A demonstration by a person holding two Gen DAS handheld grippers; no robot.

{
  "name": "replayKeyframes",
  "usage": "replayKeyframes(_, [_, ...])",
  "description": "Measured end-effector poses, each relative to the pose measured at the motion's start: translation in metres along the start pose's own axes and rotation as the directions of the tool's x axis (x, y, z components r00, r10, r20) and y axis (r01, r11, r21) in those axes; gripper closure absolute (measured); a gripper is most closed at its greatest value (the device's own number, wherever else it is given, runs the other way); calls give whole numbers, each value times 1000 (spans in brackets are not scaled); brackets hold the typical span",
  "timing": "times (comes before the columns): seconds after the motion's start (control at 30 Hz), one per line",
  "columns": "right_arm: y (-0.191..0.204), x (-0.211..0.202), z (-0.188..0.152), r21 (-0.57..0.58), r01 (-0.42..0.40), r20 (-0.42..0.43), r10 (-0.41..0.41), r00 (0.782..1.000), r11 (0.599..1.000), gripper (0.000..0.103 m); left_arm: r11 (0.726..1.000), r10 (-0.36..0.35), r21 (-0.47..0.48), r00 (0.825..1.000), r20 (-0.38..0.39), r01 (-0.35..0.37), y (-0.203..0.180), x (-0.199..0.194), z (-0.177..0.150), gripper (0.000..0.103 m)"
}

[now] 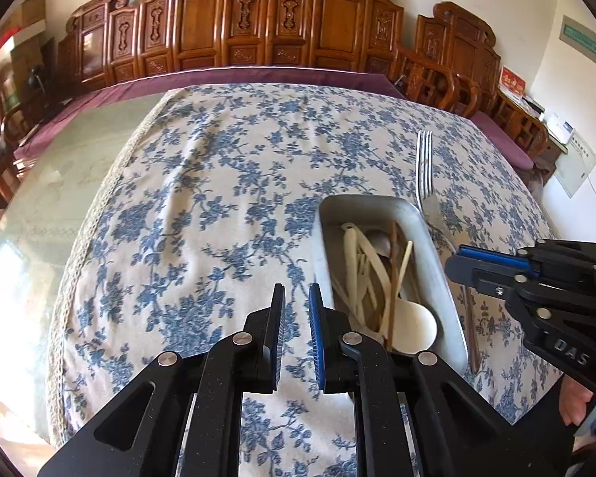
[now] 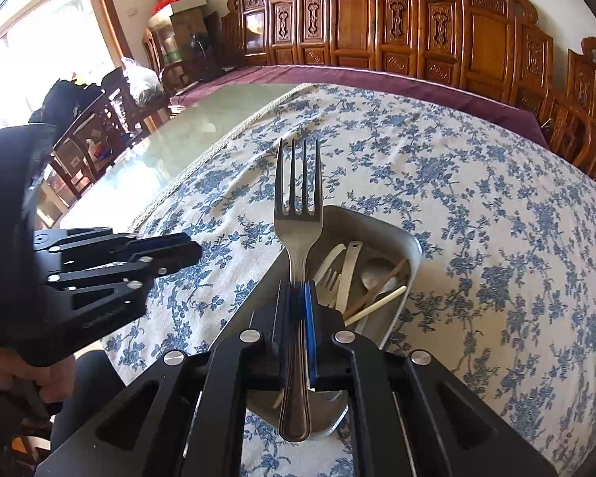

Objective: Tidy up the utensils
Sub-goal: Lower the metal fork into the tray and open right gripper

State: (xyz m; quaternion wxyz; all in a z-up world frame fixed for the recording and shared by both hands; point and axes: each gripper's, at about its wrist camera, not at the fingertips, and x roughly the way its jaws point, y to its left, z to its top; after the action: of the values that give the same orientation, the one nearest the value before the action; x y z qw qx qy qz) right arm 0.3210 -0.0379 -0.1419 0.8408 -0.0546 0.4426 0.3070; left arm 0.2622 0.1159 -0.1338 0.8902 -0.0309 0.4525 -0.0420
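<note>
A grey metal tray [image 1: 437,262] [image 2: 411,252] on the floral cloth holds several utensils: white plastic cutlery, a metal spoon [image 2: 377,270] and chopsticks [image 1: 393,278]. My right gripper [image 2: 297,298] is shut on the handle of a metal fork [image 2: 298,214], tines pointing away, held above the tray's near left side. The fork [image 1: 424,167] and the right gripper [image 1: 463,268] also show in the left wrist view, beside the tray's right side. My left gripper [image 1: 297,298] is empty, its jaws a narrow gap apart, just left of the tray; it shows in the right wrist view [image 2: 194,250].
The floral tablecloth [image 1: 226,183] covers part of a glass tabletop [image 1: 59,183]. A brown stick [image 1: 471,330] lies on the cloth right of the tray. Carved wooden chairs [image 1: 258,20] line the far side.
</note>
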Motion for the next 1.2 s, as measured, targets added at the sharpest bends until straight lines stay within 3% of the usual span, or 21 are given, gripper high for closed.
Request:
replayKeyframes(0.7, [-16,62,-11,77,-7,-116,16,993,997,95,1000,12,-8,1000,1,-12,12,-3,-7,92])
replayKeyframes(1.2, [-20,99,3,112,7,-170,12,985,994,95,1000,18,-14,1000,-12,-18,17,0,-10,92])
